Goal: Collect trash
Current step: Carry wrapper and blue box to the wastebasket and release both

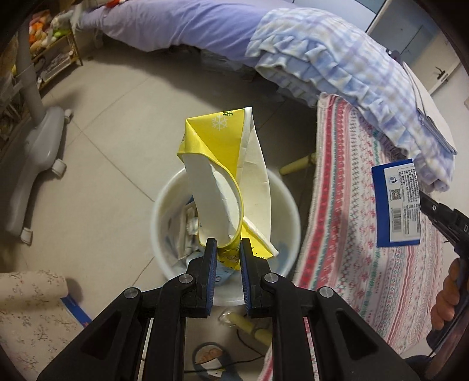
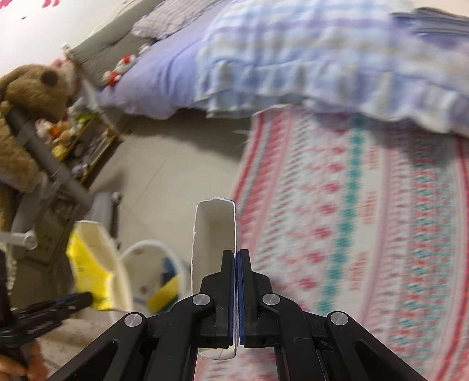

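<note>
My left gripper [image 1: 228,244] is shut on a crushed yellow paper cup [image 1: 222,164], which hangs right above the white trash bin [image 1: 281,187] on the floor. Wrappers and papers lie inside the bin. My right gripper [image 2: 236,255] is shut on one wall of a small blue box [image 2: 215,228], whose open white inside faces the camera. The left wrist view shows that blue box [image 1: 395,202] off to the right, above the patterned cloth, with the right gripper [image 1: 422,202] holding it. From the right wrist view the yellow cup [image 2: 88,263] and the bin [image 2: 152,249] appear at the lower left.
A red, teal and white patterned cloth [image 1: 366,234] covers the surface right of the bin. A bed with purple sheet [image 1: 181,23] and checked blanket [image 1: 337,61] lies behind. A grey chair base [image 1: 38,146] and a toy shelf [image 1: 55,44] stand left. A brown teddy bear [image 2: 26,96] sits at left.
</note>
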Demonstrator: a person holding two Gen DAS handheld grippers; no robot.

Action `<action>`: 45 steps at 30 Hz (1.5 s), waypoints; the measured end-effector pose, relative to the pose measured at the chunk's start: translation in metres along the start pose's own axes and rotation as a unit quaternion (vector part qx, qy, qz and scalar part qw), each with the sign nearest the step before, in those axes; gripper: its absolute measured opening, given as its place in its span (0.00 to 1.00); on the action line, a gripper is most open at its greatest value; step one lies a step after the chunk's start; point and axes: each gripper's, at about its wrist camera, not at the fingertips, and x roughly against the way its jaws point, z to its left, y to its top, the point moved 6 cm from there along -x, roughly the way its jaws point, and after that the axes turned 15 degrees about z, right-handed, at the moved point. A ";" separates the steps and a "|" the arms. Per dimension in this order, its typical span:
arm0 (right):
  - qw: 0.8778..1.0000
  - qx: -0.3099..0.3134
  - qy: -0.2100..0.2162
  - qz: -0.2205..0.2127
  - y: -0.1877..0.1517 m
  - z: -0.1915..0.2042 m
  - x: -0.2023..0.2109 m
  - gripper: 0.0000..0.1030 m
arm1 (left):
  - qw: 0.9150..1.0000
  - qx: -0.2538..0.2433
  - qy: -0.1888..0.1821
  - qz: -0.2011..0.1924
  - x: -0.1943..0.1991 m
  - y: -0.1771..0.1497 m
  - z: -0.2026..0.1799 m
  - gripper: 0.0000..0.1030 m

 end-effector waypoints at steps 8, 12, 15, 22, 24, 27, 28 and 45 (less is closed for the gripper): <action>0.997 -0.002 0.065 0.037 -0.004 0.041 -0.044 0.01 | 1.000 0.020 0.001 -0.001 0.002 -0.003 0.027 0.16; 0.992 -0.026 0.107 0.060 -0.006 0.054 -0.072 0.01 | 1.000 0.028 0.006 -0.009 0.010 -0.003 0.038 0.16; 0.989 -0.041 0.121 0.072 -0.010 0.066 -0.094 0.01 | 0.999 0.039 -0.002 -0.023 0.020 -0.001 0.048 0.16; 0.981 -0.066 0.170 0.066 -0.007 0.101 -0.130 0.05 | 0.999 0.044 0.001 -0.021 0.019 0.002 0.053 0.16; 0.978 -0.057 0.187 0.067 -0.008 0.113 -0.138 0.05 | 0.999 0.041 0.002 -0.020 0.017 0.002 0.053 0.16; 0.983 -0.041 0.157 0.084 -0.014 0.116 -0.155 0.25 | 0.999 0.040 0.003 -0.019 0.015 0.003 0.054 0.16; 0.982 -0.055 0.155 0.093 -0.016 0.109 -0.162 0.28 | 0.999 0.039 0.004 -0.017 0.014 0.003 0.053 0.16; 0.981 -0.100 0.143 0.080 -0.009 0.070 -0.143 0.28 | 0.999 0.001 0.007 0.052 -0.024 -0.006 0.027 0.18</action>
